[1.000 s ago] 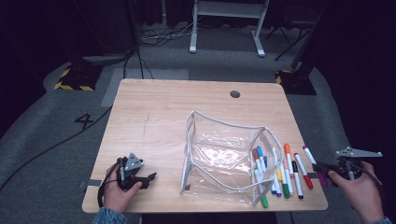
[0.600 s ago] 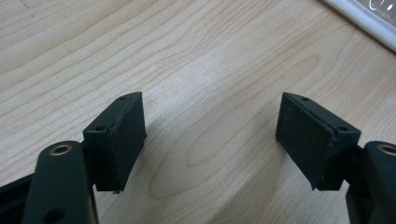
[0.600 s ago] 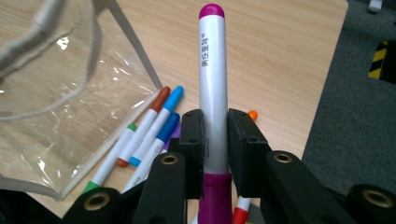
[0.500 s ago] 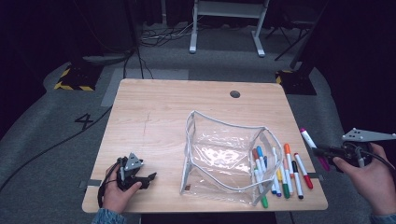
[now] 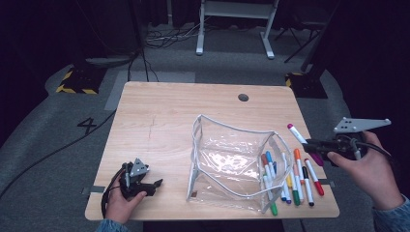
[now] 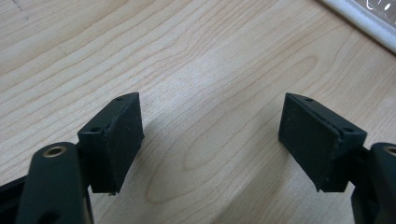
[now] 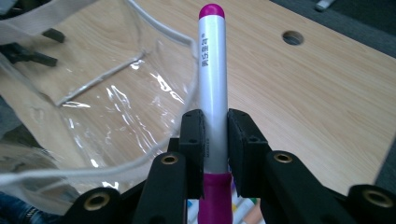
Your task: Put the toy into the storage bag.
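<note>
A clear plastic pouch [image 5: 232,159] with a white rim stands open on the wooden table [image 5: 159,121]. Several coloured markers [image 5: 290,181] lie side by side just right of it. My right gripper [image 5: 316,145] hangs above the table's right edge, shut on a magenta marker [image 5: 302,139] that points toward the pouch. In the right gripper view the pads [image 7: 192,140] clamp the marker's white barrel [image 7: 212,70], with the pouch [image 7: 107,93] below it to the left. My left gripper [image 5: 153,184] rests at the front left. Its jaws have just been opening and stand wide over bare wood [image 6: 212,135] with nothing between them.
A round cable hole [image 5: 243,97] sits near the table's far edge. Beyond the table stand a white frame's legs [image 5: 232,29] and cables on the grey floor. Bare wood spreads across the table's left half.
My right hand has lifted the magenta marker off the table and carried it up and to the right. The left hand has stayed where it was.
</note>
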The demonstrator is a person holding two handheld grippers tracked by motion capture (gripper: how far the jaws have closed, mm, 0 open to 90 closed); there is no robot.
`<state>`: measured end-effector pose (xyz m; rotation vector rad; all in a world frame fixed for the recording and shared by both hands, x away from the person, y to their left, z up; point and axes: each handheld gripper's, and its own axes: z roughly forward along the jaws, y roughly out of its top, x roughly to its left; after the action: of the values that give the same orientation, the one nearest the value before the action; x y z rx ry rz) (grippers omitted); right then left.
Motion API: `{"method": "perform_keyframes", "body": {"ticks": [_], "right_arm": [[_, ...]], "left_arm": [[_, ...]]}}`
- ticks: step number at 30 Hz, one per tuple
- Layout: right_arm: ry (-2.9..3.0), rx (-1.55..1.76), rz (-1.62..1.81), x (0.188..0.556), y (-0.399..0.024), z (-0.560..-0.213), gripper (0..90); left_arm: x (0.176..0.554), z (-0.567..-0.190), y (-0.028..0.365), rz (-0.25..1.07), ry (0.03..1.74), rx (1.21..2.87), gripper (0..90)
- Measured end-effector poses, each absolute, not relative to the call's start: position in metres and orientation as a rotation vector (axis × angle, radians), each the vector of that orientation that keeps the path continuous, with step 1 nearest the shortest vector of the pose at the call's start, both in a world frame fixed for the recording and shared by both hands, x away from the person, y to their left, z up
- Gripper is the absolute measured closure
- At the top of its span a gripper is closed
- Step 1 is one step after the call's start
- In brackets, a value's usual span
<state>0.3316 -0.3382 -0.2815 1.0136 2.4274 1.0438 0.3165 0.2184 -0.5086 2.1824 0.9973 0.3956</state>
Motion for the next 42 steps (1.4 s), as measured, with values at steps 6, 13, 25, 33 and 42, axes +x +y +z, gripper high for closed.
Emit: {"method": "perform_keyframes", "body": {"ticks": [6, 13, 25, 33, 42], "right_arm": [[2.506, 0.891, 1.051, 0.337, -0.301, -0.271, 76.9], [2.590, 0.785, 1.062, 0.338, -0.263, -0.267, 76.8], [2.753, 0.614, 1.072, 0.332, -0.215, -0.270, 76.9], [2.892, 0.496, 1.007, 0.328, -0.181, -0.282, 76.8], [3.021, 0.388, 0.835, 0.328, -0.147, -0.300, 76.8]], "left_arm": [[0.316, -0.509, 0.218, 0.396, 0.997, 2.183, 22.3], [0.316, -0.509, 0.218, 0.396, 0.997, 2.183, 22.3], [0.317, -0.509, 0.218, 0.395, 0.997, 2.183, 22.3], [0.317, -0.509, 0.218, 0.395, 0.997, 2.183, 22.3], [0.317, -0.509, 0.218, 0.395, 0.997, 2.182, 22.2]]}}
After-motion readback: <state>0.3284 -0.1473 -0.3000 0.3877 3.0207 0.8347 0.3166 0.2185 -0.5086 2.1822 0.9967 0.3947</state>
